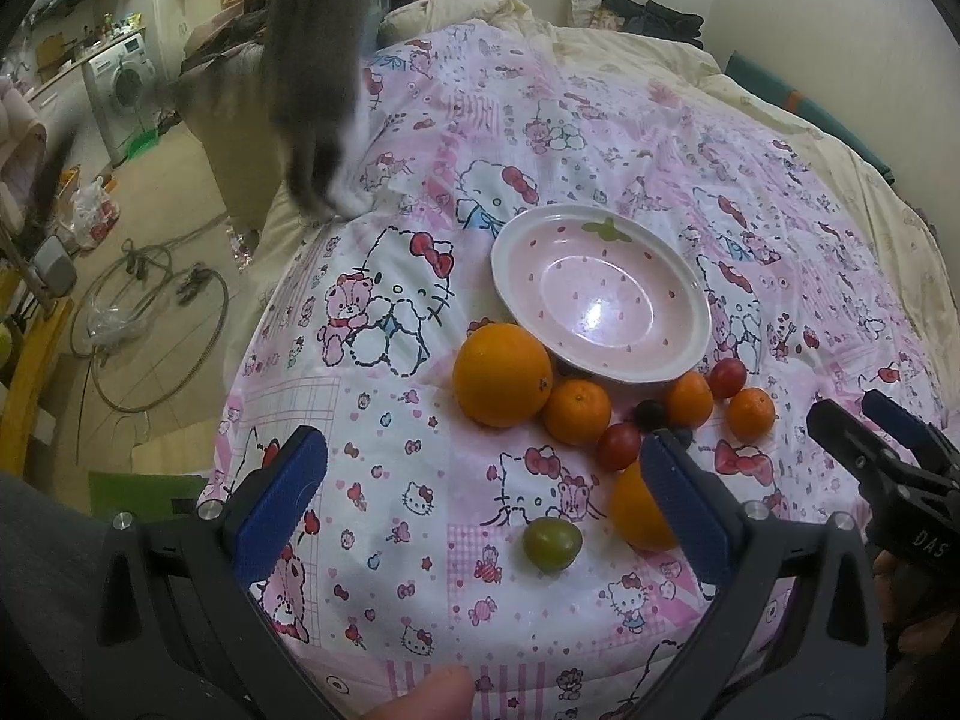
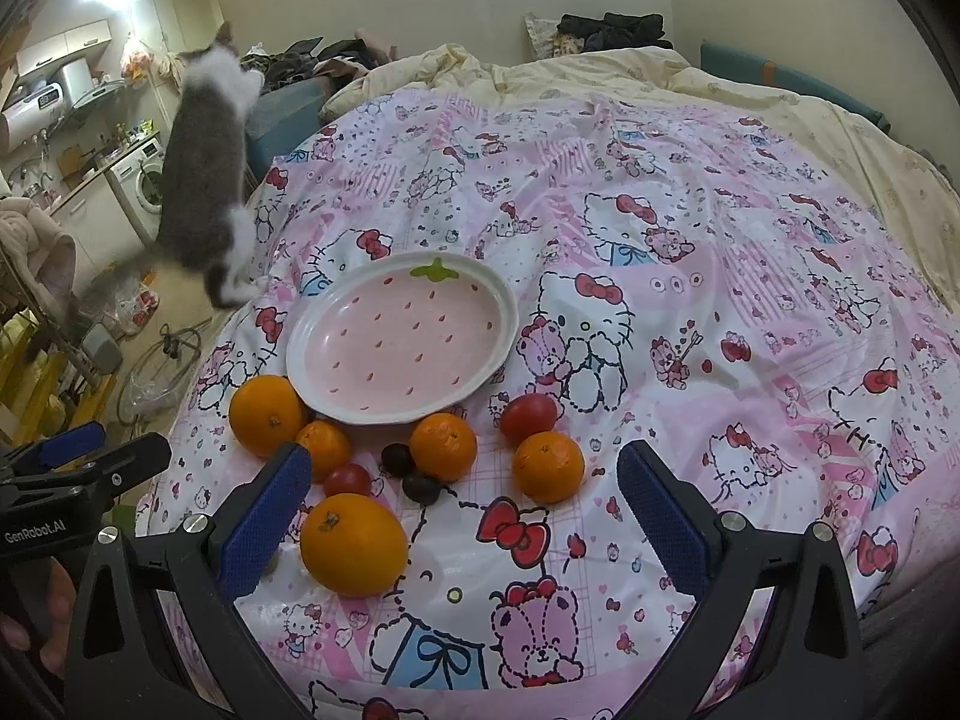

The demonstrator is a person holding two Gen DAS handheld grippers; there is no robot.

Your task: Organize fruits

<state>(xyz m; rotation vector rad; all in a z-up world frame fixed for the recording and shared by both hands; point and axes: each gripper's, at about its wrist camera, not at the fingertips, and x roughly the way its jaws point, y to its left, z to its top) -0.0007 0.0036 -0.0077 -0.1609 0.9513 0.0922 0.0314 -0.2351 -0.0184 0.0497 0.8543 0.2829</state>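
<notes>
A pink strawberry-pattern plate (image 1: 678,258) (image 2: 312,336) lies empty on the bed. Near its front edge lie two large oranges (image 1: 501,375) (image 2: 353,543), several tangerines (image 1: 577,411) (image 2: 547,466), red cherry tomatoes (image 1: 618,446) (image 2: 528,417), dark grapes (image 2: 397,459) and one green fruit (image 1: 552,543). My left gripper (image 1: 483,495) is open and empty above the cloth, in front of the fruit; it also shows in the right wrist view (image 2: 105,450). My right gripper (image 2: 465,513) is open and empty, just behind the near large orange; it also shows in the left wrist view (image 1: 858,414).
A Hello Kitty cloth (image 1: 390,312) (image 2: 720,300) covers the bed. A grey and white cat (image 1: 318,78) (image 2: 207,180) is at the bed's left edge. A cream duvet (image 2: 600,72) lies behind. The floor at left holds cables, bags and a washing machine (image 1: 123,84).
</notes>
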